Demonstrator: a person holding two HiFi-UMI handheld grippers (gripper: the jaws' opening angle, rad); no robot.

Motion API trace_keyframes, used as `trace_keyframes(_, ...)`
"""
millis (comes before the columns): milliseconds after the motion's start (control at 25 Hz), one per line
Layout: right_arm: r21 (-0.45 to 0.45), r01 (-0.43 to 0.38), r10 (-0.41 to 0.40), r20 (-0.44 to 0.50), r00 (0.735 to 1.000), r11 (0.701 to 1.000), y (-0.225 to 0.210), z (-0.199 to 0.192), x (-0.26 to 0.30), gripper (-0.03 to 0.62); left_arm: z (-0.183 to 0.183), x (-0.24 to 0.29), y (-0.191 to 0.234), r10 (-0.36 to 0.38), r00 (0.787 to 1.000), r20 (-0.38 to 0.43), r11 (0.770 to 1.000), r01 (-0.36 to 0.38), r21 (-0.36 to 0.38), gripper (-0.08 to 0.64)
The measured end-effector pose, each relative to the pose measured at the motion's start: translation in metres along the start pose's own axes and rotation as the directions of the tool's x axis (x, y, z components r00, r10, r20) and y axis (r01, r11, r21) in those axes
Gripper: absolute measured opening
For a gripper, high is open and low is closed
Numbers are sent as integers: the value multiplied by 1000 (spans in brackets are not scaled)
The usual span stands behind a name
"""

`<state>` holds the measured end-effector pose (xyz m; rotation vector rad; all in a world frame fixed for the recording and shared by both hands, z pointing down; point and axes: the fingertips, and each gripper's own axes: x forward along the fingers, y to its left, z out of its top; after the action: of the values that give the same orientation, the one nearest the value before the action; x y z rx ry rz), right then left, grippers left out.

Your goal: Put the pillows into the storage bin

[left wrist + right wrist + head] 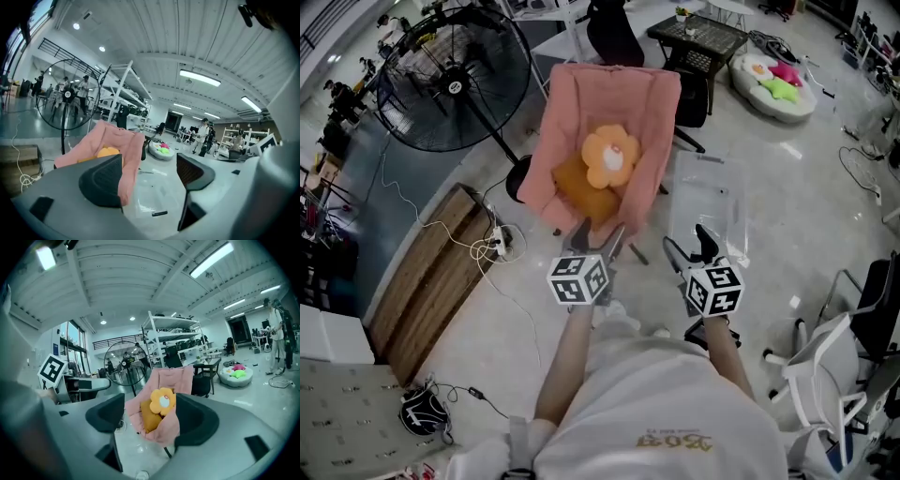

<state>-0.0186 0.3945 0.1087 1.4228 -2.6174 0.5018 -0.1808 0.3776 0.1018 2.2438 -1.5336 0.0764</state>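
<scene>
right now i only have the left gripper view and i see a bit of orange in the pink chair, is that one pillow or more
observer: Two. A flower-shaped pillow leans on a plain orange pillow in the pink chair.
operator: is the right gripper carrying anything
observer: No. The right gripper has its fingers apart with nothing between them; the chair only shows beyond them.
operator: anything on the floor left of the chair to watch for
observer: In the head view a power strip with white cables lies just left of the chair's front.
</scene>
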Motion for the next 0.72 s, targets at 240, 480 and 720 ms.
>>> trace_keyframes(240, 18, 33, -33, 7, 999, 999, -15, 2, -2, 337, 3, 0, 3, 35, 999, 2, 999, -35, 12, 368)
trace_keyframes(480, 21, 24, -23, -8, 1000, 1000, -19, -3, 5, 337, -1, 3, 12, 59, 998, -13, 998, -59, -5, 374)
trace_keyframes(720, 0, 5, -5, -43, 999, 1000, -28, -6, 25, 339, -10, 27, 19, 56, 997, -49, 998, -58, -33, 370)
